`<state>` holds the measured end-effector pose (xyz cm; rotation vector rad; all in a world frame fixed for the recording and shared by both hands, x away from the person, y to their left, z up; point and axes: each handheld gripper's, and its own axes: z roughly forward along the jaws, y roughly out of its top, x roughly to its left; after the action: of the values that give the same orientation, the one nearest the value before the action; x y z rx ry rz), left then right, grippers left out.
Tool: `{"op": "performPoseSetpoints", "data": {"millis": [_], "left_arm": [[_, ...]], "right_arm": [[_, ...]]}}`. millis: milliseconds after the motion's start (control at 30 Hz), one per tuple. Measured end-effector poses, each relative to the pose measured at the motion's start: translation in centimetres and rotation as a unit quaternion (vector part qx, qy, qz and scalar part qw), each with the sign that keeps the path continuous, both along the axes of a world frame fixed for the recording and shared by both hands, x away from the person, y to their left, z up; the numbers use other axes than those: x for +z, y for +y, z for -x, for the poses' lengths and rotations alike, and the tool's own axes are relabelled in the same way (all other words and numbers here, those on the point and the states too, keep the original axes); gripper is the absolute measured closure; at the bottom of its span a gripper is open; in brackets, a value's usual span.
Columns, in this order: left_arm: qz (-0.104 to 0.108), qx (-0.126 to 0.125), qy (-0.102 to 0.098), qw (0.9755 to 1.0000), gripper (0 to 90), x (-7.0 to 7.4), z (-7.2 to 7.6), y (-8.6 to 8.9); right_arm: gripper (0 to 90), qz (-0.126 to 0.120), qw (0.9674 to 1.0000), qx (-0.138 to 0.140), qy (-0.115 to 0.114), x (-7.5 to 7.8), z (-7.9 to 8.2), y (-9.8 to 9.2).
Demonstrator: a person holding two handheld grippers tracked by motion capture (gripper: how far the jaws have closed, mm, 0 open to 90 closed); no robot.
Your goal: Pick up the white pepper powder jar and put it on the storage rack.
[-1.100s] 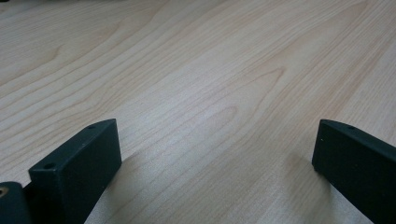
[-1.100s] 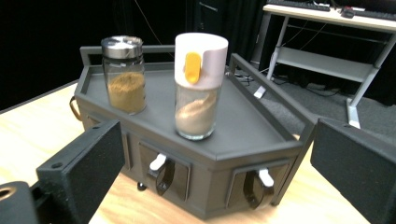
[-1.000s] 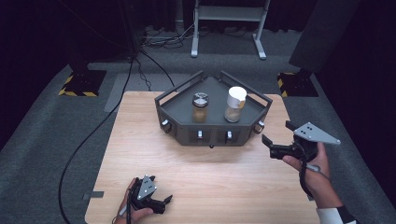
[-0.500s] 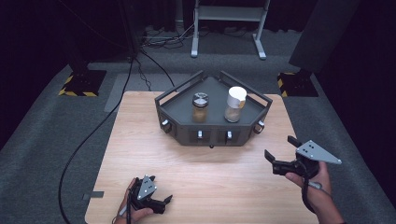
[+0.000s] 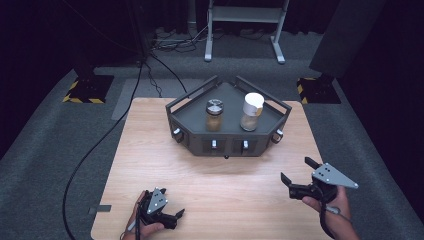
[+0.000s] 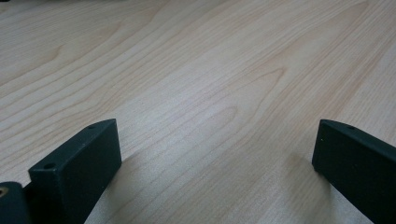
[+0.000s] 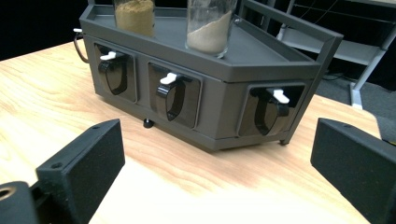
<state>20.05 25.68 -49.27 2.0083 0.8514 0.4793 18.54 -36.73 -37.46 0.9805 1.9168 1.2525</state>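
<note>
1. The worktop (image 5: 150,150) carries a dark, wedge-shaped rack (image 5: 227,142) at its far middle, its long front face running left to right and facing the person.
2. Two jars stand upright and apart on the rack's top tray: a brown-filled jar (image 5: 214,115) on the left and a white-capped jar (image 5: 251,111) on the right.
3. The right hand-held gripper (image 5: 299,176) is at the near right of the worktop with its jaws spread and nothing between them. The rack lies ahead of it, far and to the left; in the right gripper view the rack's front (image 7: 210,112) with its white-tabbed levers faces it squarely.
4. The left hand-held gripper (image 5: 172,216) rests low at the near left edge, jaws also spread, over bare wood (image 6: 210,93).
5. Judged from this, the right one is nearer the rack, and the white-capped jar is the closer of the two jars.
</note>
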Motion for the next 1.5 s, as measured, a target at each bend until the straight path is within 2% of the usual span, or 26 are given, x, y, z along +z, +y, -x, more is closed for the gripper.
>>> {"op": "performPoseSetpoints", "data": {"millis": [133, 467, 933, 1500], "left_arm": [[0.0, 0.0, 0.0, 1.0, 1.2, 0.0, 0.0, 0.0], [0.001, 0.001, 0.0, 1.0, 1.2, 0.0, 0.0, 0.0], [0.001, 0.001, -0.001, 1.0, 1.2, 0.0, 0.0, 0.0], [0.001, 0.0, 0.0, 1.0, 1.3, 0.0, 0.0, 0.0]], "right_arm": [[2.8, -0.004, 1.0, 0.0, 0.006, -0.7, 0.2, 0.0], [2.8, 0.002, 0.9998, -0.003, 0.019, -2.7, 0.8, 0.2], [2.9, -0.004, 0.9983, -0.007, 0.058, -5.5, 0.8, 0.4], [3.0, 0.0, 0.9957, -0.017, 0.091, -8.1, 0.8, 0.7]]}}
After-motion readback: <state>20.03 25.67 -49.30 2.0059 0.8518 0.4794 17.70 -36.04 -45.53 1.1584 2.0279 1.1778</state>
